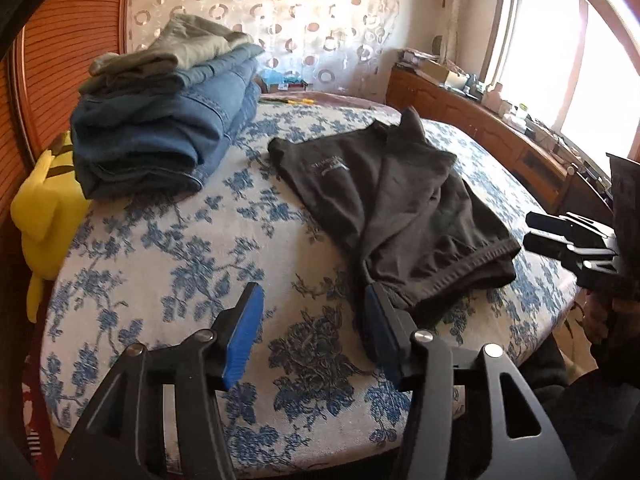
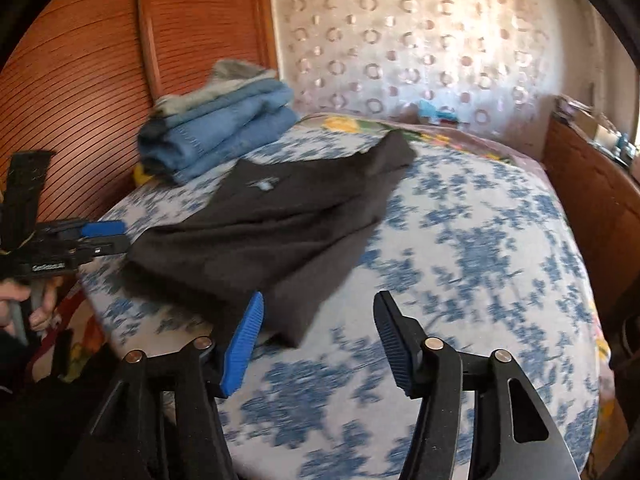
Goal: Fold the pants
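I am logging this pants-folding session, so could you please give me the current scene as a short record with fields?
surface: bed with a blue floral white cover
garment in work: dark grey soft pants, folded over, lying flat on the cover
finished pile: folded blue denim jeans with a grey-green folded garment on top
left gripper: open, nothing between its pads, beside the pants' near edge
right gripper: open, empty, at the pants' near corner
also present: yellow plush toy at the bed's edge
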Motion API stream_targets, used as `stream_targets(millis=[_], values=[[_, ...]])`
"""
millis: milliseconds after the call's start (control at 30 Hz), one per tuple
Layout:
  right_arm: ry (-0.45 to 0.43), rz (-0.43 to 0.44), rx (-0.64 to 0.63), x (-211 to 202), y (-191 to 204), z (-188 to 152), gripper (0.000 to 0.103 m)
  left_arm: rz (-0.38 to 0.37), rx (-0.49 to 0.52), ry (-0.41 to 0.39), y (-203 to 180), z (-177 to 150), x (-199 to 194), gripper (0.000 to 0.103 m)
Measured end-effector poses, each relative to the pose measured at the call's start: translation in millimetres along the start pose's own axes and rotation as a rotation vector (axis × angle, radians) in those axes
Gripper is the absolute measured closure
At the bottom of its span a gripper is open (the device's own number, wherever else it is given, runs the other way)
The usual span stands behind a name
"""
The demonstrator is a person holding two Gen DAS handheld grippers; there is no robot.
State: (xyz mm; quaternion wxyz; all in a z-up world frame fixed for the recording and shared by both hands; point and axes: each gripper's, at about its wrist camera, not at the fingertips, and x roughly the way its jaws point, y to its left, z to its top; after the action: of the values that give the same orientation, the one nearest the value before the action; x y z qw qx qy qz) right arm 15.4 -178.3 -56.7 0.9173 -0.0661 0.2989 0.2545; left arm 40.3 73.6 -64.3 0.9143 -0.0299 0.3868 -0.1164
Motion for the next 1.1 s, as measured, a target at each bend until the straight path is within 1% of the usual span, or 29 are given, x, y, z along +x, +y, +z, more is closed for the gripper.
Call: stream_targets(millis=[133, 267, 467, 533, 633, 733, 833, 933, 1100], values=[[0.02, 0.012, -0.017, 0, 6, -8, 0.04, 0.006, 0.005, 0.018, -3, -3, 5, 0.049], [0.03, 0.02, -0.024, 0, 11, -9, 0.039, 0.01, -0.001, 0.017, -3, -5, 5, 0.049], [0.074, 0.024, -0.061, 20, 23, -9, 0.039, 0.011, -0.011, 0.016, -3, -5, 4, 0.049], [0.081, -0.004, -0.076, 27, 25, -7, 0.039, 0.012, -0.011, 0.014, -3, -5, 4, 0.049], [0.073, -0.06, -0.053, 32, 22, -3, 0.039, 0.004, -0.009, 0.005, -5, -4, 1, 0.049], [0.025, -0.134, -0.019, 25, 15, 0, 0.039, -0.006, -0.008, -0.003, -7, -3, -3, 0.049], [0.004, -0.164, 0.033, 17, 2, 0, 0.039, -0.012, 0.002, -0.008, -12, -1, -5, 0.048], [0.019, -0.196, 0.051, 18, -6, -5, 0.039, -0.023, 0.009, -0.015, -16, 1, -6, 0.048], [0.022, -0.212, 0.061, 21, -8, -8, 0.039, -0.034, 0.019, -0.026, -21, 3, -8, 0.049]])
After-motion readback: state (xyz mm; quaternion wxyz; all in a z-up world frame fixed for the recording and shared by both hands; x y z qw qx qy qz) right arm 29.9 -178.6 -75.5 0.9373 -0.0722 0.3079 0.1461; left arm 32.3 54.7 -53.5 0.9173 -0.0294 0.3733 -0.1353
